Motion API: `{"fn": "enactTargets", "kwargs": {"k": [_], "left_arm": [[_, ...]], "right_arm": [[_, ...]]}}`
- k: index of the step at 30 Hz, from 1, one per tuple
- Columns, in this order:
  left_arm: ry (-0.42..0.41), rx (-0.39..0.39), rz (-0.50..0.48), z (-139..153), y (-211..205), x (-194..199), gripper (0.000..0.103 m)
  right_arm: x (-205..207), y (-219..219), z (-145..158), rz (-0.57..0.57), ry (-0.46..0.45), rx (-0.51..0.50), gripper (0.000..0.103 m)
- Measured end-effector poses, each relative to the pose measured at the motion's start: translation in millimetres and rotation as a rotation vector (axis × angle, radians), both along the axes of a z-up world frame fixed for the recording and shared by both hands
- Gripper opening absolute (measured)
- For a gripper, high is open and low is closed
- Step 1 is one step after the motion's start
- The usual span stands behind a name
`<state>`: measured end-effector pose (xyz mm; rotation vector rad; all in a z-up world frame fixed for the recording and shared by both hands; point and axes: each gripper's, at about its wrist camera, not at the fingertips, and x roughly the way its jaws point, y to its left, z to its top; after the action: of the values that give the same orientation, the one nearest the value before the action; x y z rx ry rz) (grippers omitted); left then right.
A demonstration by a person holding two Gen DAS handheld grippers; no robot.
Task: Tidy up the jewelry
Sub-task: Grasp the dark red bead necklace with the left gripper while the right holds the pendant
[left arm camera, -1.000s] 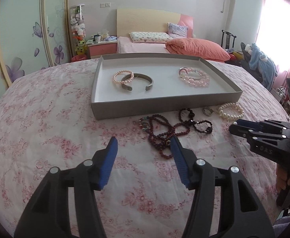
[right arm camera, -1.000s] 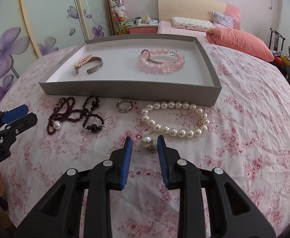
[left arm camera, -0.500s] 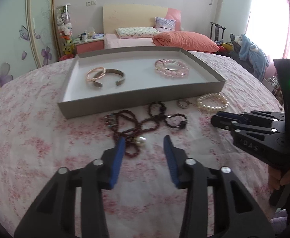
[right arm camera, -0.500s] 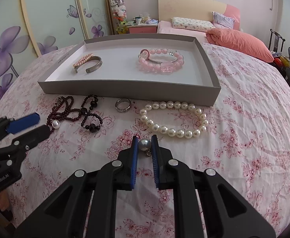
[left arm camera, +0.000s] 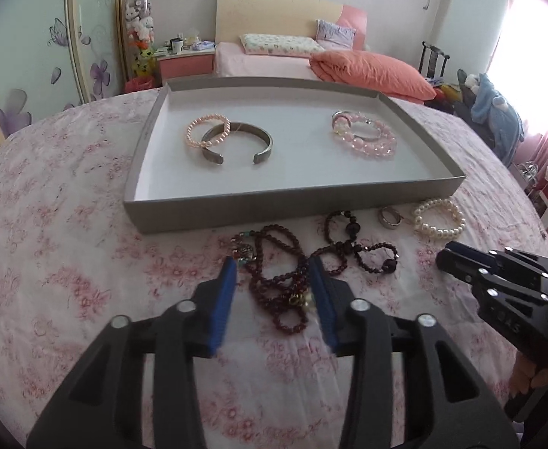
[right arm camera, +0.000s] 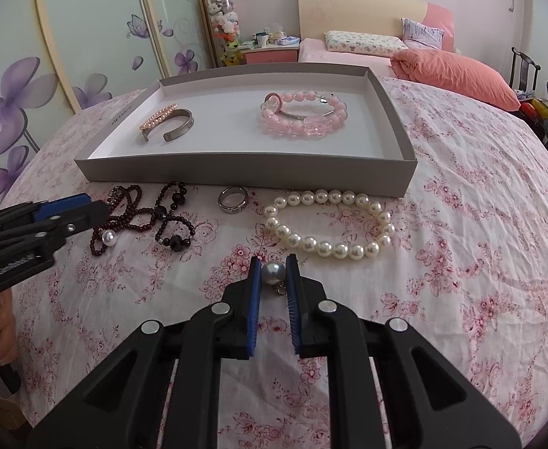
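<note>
Three bracelets lie in the tray (left arm camera: 416, 192). The right gripper (right arm camera: 273, 273) clamps a pearl earring (right arm camera: 273, 272); the left gripper (left arm camera: 272, 280), jaws apart and just widened, straddles the dark bead necklace (left arm camera: 274, 280); ring (right arm camera: 232, 199) and pearl bracelet (right arm camera: 330, 224) remain.

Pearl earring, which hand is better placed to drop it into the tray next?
Right. Its tongs already pinch the pearl earring; the grey tray lies straight ahead. The left tongs straddle the dark bead necklace.

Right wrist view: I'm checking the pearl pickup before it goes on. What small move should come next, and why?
Probably lift the right gripper straight up a little. Its jaws are shut on the single pearl earring, which is still low over the flowered cloth, while the grey tray lies beyond the white pearl bracelet. Rising first should clear the bracelet and the tray's front wall.
</note>
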<state>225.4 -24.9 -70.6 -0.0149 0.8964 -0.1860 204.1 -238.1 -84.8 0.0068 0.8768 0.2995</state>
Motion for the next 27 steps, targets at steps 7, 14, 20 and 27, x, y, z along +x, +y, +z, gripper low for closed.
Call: {"fn": "enactTargets", "kwargs": {"k": [7,14,20,27], "left_arm": [[0.031,0.083,-0.047,-12,-23,10,0.062],[0.023,0.121,-0.016,-14,-15,21,0.044],[0.007,0.134,-0.004,-15,-4,20,0.042],[-0.008,0.163,-0.013,-14,-5,14,0.012]], "right_arm": [[0,-1,0,0.001,0.004,0.013,0.015],[0,-3,0,0.001,0.006,0.022,0.015],[0,-3,0,0.001,0.007,0.024,0.015],[-1,0,0,0.001,0.001,-0.004,0.015]]}}
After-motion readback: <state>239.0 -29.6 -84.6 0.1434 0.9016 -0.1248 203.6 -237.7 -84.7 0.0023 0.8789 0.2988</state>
